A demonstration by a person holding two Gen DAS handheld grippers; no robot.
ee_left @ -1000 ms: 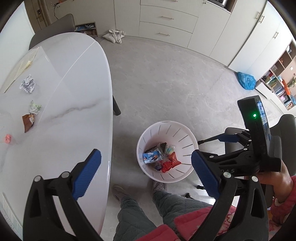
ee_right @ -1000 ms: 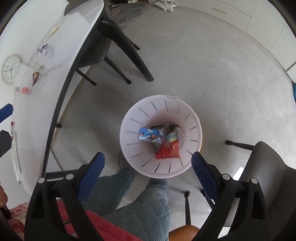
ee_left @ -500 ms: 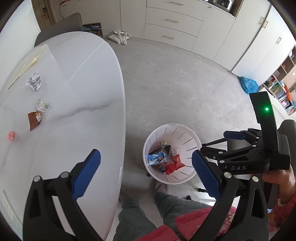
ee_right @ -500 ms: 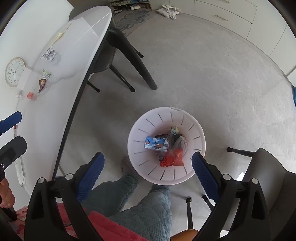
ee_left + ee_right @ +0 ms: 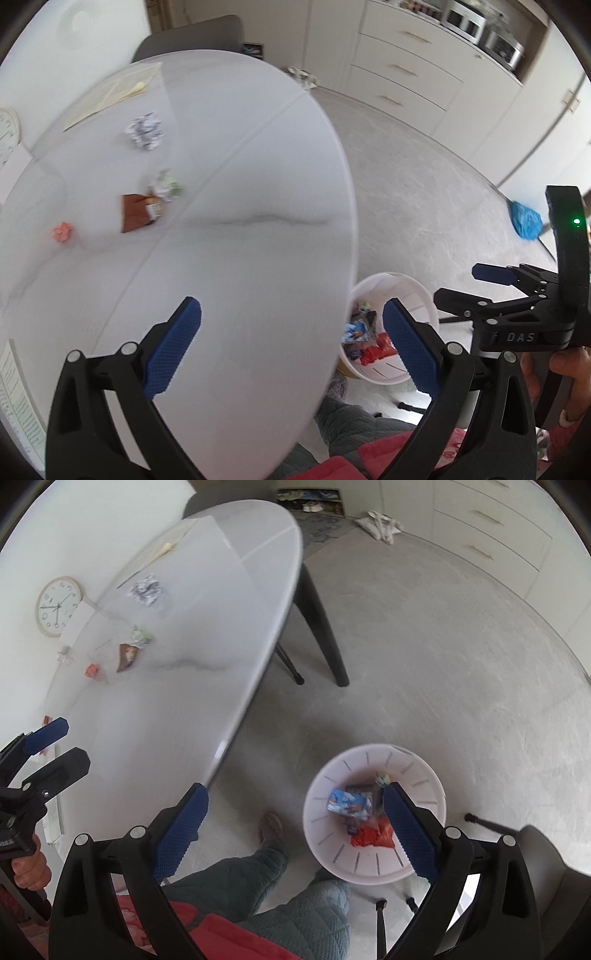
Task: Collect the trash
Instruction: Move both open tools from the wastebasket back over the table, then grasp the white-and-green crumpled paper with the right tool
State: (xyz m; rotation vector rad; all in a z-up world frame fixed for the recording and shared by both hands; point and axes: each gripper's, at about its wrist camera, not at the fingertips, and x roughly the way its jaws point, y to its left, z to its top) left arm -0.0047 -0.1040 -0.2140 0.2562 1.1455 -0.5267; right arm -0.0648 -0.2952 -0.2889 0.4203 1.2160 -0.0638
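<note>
Four scraps, among them a crumpled foil ball [image 5: 144,131] and a brown wrapper [image 5: 137,213], lay at upper left on the counter [image 5: 240,258]. The bin [image 5: 373,814] sat lower right. Left tongs [image 5: 291,341] and right tongs [image 5: 295,829] were released, empty.

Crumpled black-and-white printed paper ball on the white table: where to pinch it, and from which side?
Take the crumpled black-and-white printed paper ball across its middle, coming from above. It is a loose, roughly round wad lying flat on the white marble-look table, with no edge or handle showing. It sits apart from the other scraps, so open jaws probably fit on either side. Both grippers are open and empty.
</note>
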